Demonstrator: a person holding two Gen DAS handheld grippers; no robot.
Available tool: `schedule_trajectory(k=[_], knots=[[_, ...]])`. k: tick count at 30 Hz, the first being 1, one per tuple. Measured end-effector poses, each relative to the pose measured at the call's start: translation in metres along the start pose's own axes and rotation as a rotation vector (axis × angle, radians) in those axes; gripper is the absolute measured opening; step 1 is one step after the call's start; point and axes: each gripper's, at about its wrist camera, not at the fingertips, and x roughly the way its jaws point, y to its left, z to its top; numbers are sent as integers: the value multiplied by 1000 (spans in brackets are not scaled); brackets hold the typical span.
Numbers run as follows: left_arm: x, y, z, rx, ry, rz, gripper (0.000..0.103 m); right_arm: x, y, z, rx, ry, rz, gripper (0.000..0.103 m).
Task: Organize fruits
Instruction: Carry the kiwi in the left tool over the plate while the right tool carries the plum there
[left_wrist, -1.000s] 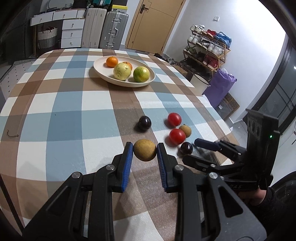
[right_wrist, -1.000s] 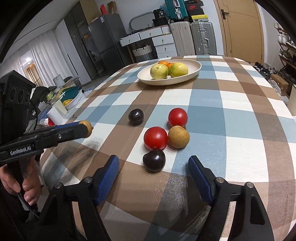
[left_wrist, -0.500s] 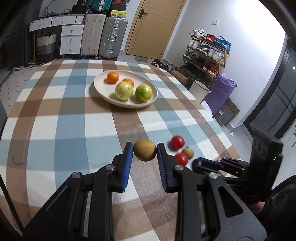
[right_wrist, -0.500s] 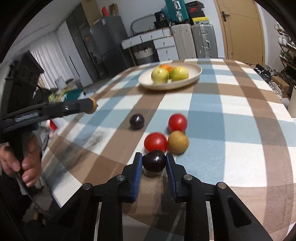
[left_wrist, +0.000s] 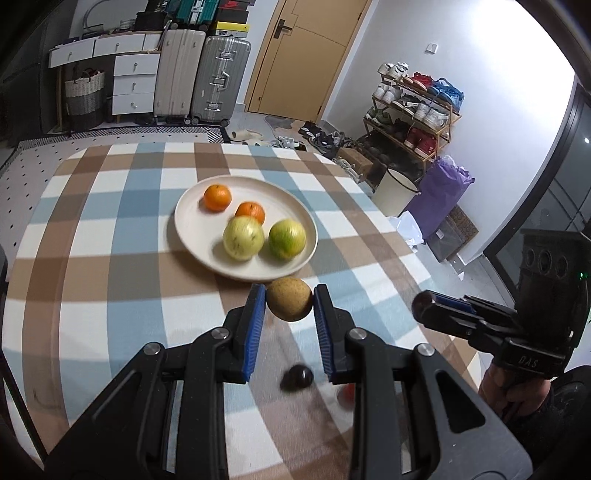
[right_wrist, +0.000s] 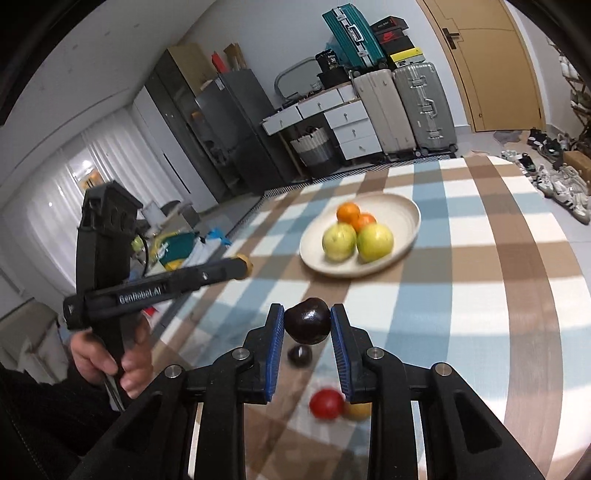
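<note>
Lifting since earlier: dark plum (right_wrist: 307, 320), brown fruit (left_wrist: 289, 298)

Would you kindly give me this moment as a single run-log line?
left claw: shut on brown fruit | right claw: shut on dark plum | plate: four fruits | both carried above table

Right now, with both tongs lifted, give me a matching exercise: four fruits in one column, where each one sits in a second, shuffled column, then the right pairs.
Fruits:
1. brown fruit
2. dark plum
3. red tomato
4. two oranges

Places:
A. lying on the checked tablecloth, below the raised tongs
B. clamped in the left tongs
C. on the cream plate, beside two green fruits
D. clamped in the right tongs

Pairs: 1-B, 2-D, 3-A, 4-C
</note>
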Motion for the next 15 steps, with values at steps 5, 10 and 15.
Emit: schedule_trajectory(k=[5,10,15], knots=[[16,6,33,-21,0,-4,24,15,-8,29,-11,4,24,26],[33,3,65,15,1,21,24,29,-12,59,-47,11,37,26],[49,1,94,30,-3,44,24,37,-15,98,-85,-5,40,26]])
